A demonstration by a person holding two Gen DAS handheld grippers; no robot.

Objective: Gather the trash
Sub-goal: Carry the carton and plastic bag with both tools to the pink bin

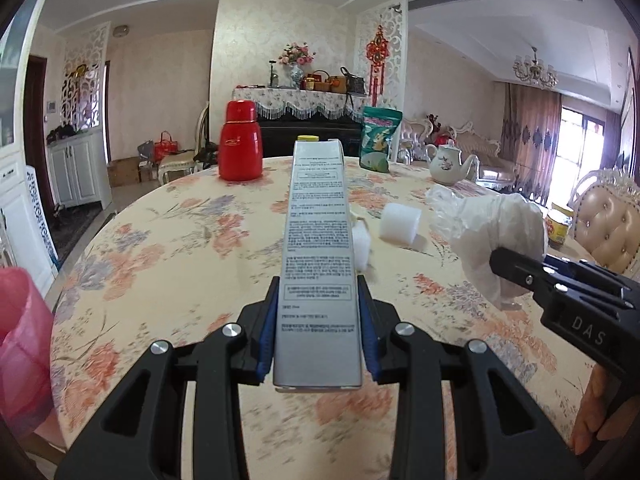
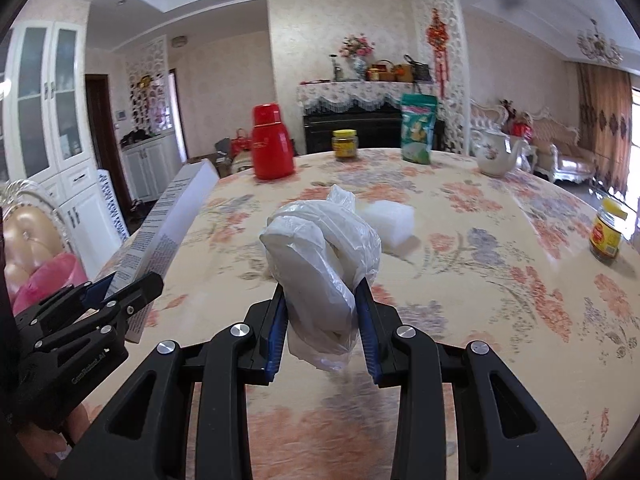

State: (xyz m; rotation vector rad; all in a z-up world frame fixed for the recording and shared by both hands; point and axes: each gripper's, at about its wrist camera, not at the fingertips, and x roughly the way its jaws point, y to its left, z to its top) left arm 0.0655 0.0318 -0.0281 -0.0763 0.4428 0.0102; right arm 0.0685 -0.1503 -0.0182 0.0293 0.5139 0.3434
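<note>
Cardboard and thin plastic film are what the two grippers carry over the round desk point(image 1: 160, 240) with its floral cloth. The left gripper point(image 1: 318, 328) is closed part-way on the near end of a long, narrow silver-grey printed carton point(image 1: 318, 216), its blue pads pressing the two long sides while the rest of the carton juts forward above the cloth. The right gripper point(image 2: 322, 328) is closed part-way on a crumpled white plastic bag point(image 2: 320, 252), the bundle bulging out above the fingers and a loose flap hanging below them. On the desk beyond both lies a white foam block point(image 2: 390, 216), not yet picked up, and a second small white piece point(image 1: 360, 246) sits half hidden just right of the carton. A pink bin bag point(image 1: 20, 344) shows at the near left edge of the desk, probably where the trash is meant to go. The carton looks light and stiff but likely hollow, so a hard squeeze could crush its walls; holding it at one end leaves a long lever, so it may swing when tilted. The bag is nearly weightless, soft and slippery, and is best gripped across the bunched middle, as it is now, rather than by a trailing edge. The foam should be light and springy, easiest taken across its flat opposite faces. The red thermos point(image 2: 272, 148), green pouch point(image 2: 418, 128), teapot point(image 2: 498, 152) and jars point(image 2: 606, 232) stand well apart at the far side.
</note>
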